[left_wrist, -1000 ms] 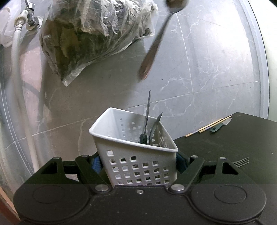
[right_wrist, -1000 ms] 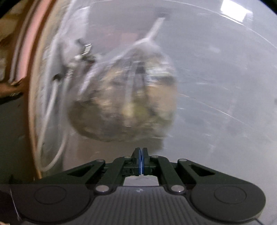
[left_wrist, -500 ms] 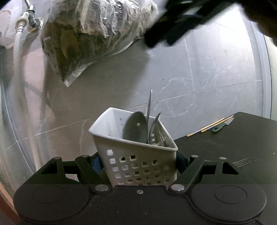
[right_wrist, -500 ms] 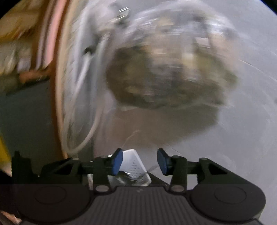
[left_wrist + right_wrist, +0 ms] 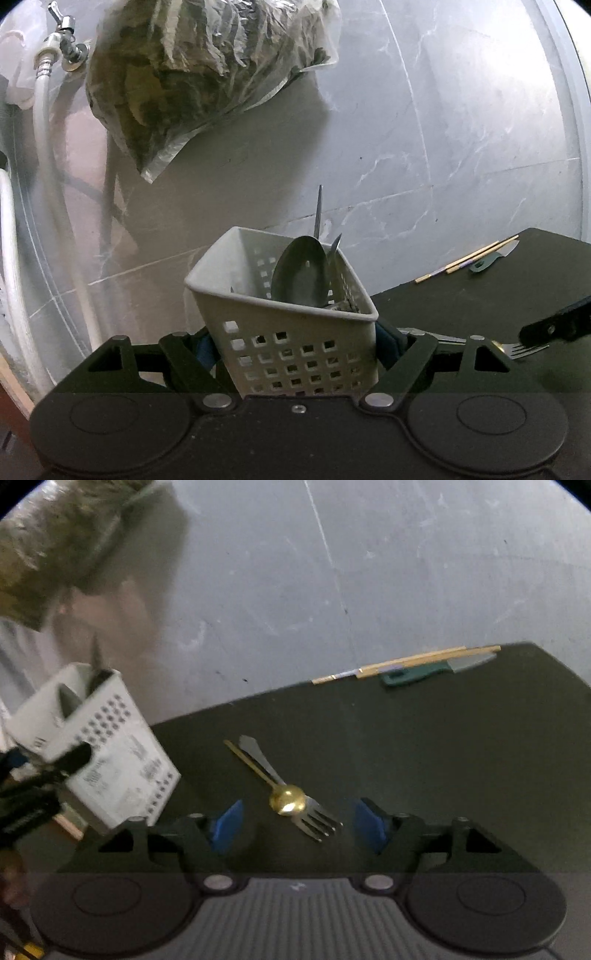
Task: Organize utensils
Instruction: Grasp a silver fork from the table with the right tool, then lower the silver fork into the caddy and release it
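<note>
My left gripper (image 5: 297, 343) is shut on a white perforated caddy (image 5: 288, 332) and holds it at the left edge of the dark table (image 5: 480, 306). A large steel spoon (image 5: 300, 271) and other utensils stand in it. The caddy also shows in the right wrist view (image 5: 107, 760). My right gripper (image 5: 297, 825) is open and empty, low over a gold spoon (image 5: 286, 799) lying across a steel fork (image 5: 314, 821). The fork's tines show in the left wrist view (image 5: 528, 349).
Gold chopsticks (image 5: 406, 662) and a green-handled knife (image 5: 424, 670) lie at the table's far edge. A plastic bag of leaves (image 5: 207, 70) and a white hose with tap (image 5: 44, 110) hang against the grey tiled wall (image 5: 443, 129).
My right gripper opened and dropped the large spoon into the caddy. It then swung down to the right over the gold spoon and fork. The left gripper held the caddy still.
</note>
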